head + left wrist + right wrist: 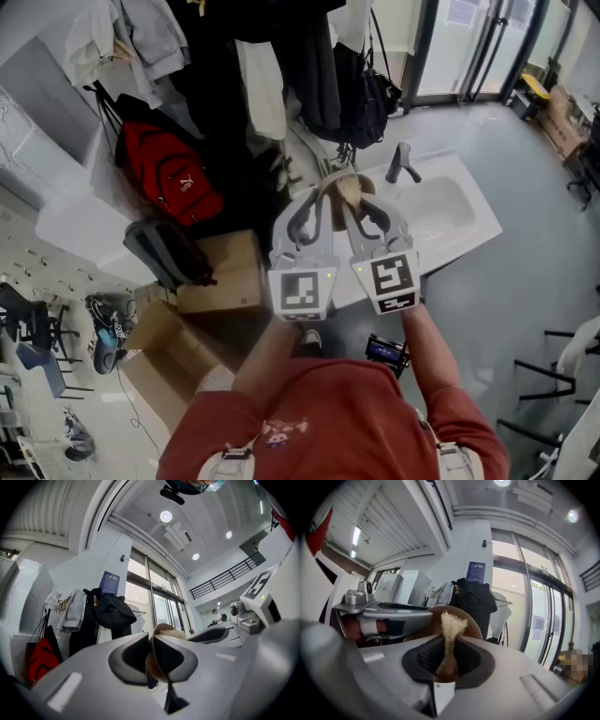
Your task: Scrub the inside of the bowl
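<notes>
Presently: left gripper (152, 657) clamped on the rim of the brown bowl (162, 629), held up in the air near the white sink (450, 214); right gripper (447, 657) clenched on a pale fibrous scrubber (451, 623), its tuft standing just before the bowl.

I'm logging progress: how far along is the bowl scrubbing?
Done: left tongs grip the brown bowl by its rim, and right tongs clamp a beige scrub pad, both by the sink. In hand: the pad seems to sit at the bowl's inside; contact is unclear. Still to do: the scrubbing itself, since no suds show.
</notes>
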A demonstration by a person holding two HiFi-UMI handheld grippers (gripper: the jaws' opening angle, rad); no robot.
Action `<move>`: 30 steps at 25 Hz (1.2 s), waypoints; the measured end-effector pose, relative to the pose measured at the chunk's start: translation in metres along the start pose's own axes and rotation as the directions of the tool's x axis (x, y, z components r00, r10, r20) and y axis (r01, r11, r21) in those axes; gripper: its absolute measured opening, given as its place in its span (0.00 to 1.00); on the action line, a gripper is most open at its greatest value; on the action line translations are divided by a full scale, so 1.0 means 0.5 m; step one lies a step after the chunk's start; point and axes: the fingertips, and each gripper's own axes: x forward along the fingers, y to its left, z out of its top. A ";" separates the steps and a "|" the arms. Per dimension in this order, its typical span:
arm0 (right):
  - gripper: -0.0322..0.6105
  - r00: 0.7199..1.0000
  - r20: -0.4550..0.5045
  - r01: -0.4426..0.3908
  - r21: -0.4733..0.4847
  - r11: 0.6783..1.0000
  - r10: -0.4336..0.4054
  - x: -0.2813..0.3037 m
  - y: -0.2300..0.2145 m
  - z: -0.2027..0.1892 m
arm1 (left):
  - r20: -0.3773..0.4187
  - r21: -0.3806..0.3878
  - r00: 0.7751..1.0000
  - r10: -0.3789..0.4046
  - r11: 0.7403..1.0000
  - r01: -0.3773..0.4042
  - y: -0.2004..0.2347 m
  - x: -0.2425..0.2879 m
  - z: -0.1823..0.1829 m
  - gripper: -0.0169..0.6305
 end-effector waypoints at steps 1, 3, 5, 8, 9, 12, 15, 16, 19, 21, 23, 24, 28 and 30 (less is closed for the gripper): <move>0.13 1.000 -0.011 -0.014 -0.045 0.999 0.013 0.002 0.004 0.001 | -0.002 -0.001 1.000 0.000 1.000 0.000 0.001 -0.001 0.000 0.08; 0.13 0.999 -0.037 -0.042 -0.139 0.989 0.037 0.006 0.010 0.000 | -0.010 -0.001 1.000 -0.002 1.000 0.002 0.002 -0.001 -0.003 0.08; 0.13 0.996 -0.070 -0.071 -0.231 0.970 0.056 0.010 0.017 -0.004 | -0.029 0.001 1.000 -0.007 1.000 0.007 0.004 -0.001 -0.013 0.08; 0.13 0.991 -0.120 -0.109 -0.389 0.915 0.067 0.011 0.030 -0.012 | -0.032 -0.011 0.999 -0.018 1.000 0.018 0.003 -0.002 -0.014 0.08; 0.13 0.989 -0.132 -0.116 -0.451 0.885 0.062 0.011 0.034 -0.016 | -0.032 -0.012 0.999 -0.023 1.000 0.023 0.003 -0.001 -0.012 0.08; 0.13 0.987 -0.152 -0.132 -0.602 0.787 0.049 0.012 0.044 -0.019 | -0.053 0.001 0.998 -0.031 0.999 0.032 0.004 -0.002 -0.019 0.08; 0.13 0.982 -0.183 -0.165 -0.695 0.700 0.050 0.008 0.045 -0.018 | -0.063 -0.006 0.997 -0.034 0.999 0.034 0.002 0.000 -0.018 0.08; 0.13 0.980 -0.192 -0.177 -0.725 0.665 0.051 0.007 0.045 -0.018 | -0.064 -0.008 0.997 -0.035 0.999 0.034 0.001 0.001 -0.016 0.08; 0.13 0.976 -0.213 -0.206 -0.809 0.550 0.053 0.005 0.048 -0.018 | -0.072 -0.005 0.997 -0.039 0.999 0.039 0.001 0.000 -0.016 0.08; 0.13 0.973 -0.225 -0.223 -0.857 0.465 0.053 0.004 0.051 -0.020 | -0.071 -0.008 0.997 -0.042 0.999 0.042 0.002 -0.001 -0.013 0.08; 0.13 0.968 -0.244 -0.248 -0.896 0.369 0.058 0.001 0.059 -0.027 | -0.070 -0.009 0.997 -0.045 0.999 0.045 0.000 -0.001 -0.009 0.08; 0.13 0.964 -0.256 -0.263 -0.909 0.324 0.064 -0.002 0.066 -0.030 | -0.068 -0.007 0.997 -0.047 0.999 0.047 -0.002 -0.001 -0.006 0.08; 0.13 0.955 -0.291 -0.298 -0.934 0.197 0.066 -0.008 0.083 -0.037 | -0.061 0.001 0.997 -0.051 0.999 0.051 -0.004 -0.001 0.007 0.08; 0.13 0.953 -0.299 -0.304 -0.939 0.159 0.056 -0.009 0.083 -0.037 | -0.063 -0.005 0.997 -0.048 0.999 0.047 -0.002 -0.002 0.007 0.08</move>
